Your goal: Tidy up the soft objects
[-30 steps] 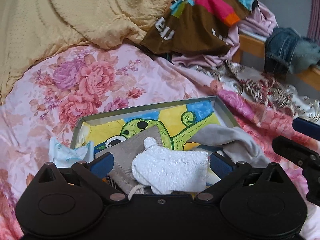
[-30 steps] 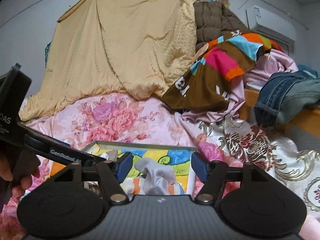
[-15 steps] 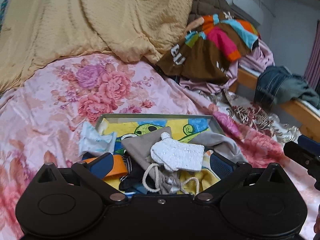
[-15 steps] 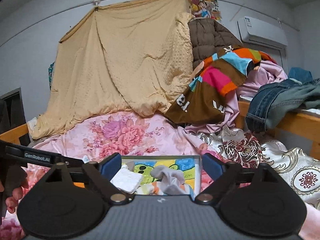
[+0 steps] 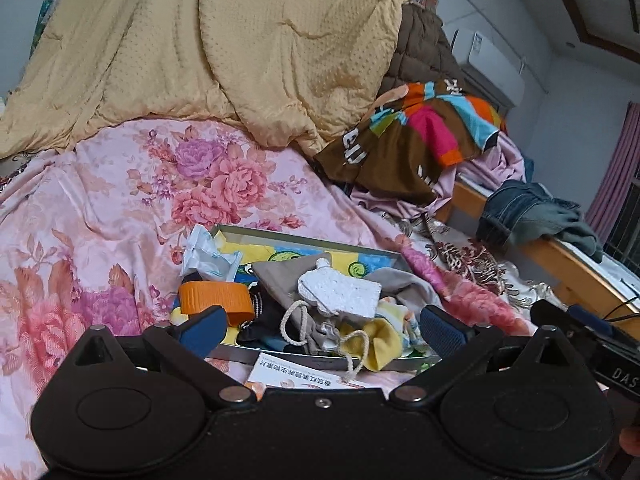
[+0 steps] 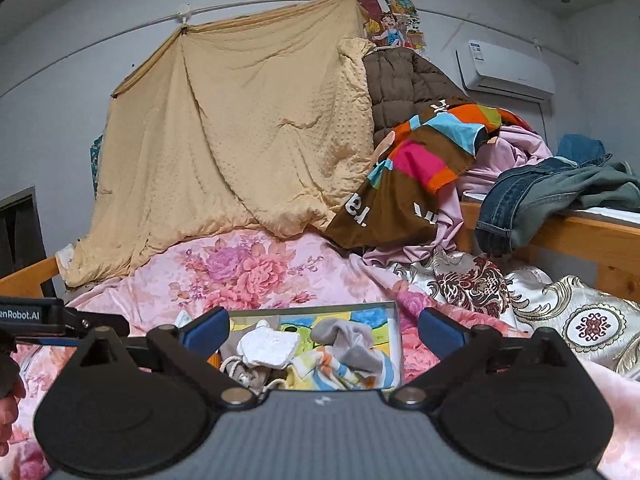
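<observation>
While both your left gripper (image 5: 320, 328) and right gripper (image 6: 323, 330) hang spread and empty short of the tray (image 5: 304, 236), lower onto the white fluffy piece (image 5: 340, 294) squarely, avoiding the drawstring (image 5: 294, 320).

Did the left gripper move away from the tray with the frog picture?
Yes. The left gripper pulled back and up: the tray now sits farther off, and its near rim and a card have appeared.

The left gripper (image 5: 322, 330) and the right gripper (image 6: 324, 330) both have jaws spread wide, gripping nothing
</observation>
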Tool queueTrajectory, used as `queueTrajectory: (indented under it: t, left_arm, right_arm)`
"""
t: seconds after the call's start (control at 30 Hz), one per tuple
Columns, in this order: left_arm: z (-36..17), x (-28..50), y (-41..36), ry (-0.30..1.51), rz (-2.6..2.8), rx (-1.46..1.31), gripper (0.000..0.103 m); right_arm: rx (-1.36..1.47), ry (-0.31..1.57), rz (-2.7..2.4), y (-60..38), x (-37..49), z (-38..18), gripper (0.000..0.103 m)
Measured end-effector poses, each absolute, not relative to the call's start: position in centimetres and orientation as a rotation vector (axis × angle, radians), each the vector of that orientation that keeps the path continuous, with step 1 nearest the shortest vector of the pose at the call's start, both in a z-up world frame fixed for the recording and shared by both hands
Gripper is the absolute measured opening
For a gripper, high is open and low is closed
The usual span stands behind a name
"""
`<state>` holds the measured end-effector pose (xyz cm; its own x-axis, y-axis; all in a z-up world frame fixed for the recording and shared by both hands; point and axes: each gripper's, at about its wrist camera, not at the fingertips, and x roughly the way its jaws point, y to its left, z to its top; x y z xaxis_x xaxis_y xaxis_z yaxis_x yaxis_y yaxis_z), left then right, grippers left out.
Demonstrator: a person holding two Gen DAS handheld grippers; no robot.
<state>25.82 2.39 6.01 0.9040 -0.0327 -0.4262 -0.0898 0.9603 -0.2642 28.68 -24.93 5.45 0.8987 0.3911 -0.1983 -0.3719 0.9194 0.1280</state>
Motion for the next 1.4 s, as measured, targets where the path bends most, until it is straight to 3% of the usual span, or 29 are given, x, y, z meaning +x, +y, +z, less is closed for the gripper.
queueTrajectory:
  t: [1.4]
  left_arm:
    - [3.1, 14.1, 3.2, 0.339, 0.113, -0.239, 0.102]
  right_arm:
    - [0.055, 0.231, 0.437, -22.2, 19.1, 4.0, 0.103]
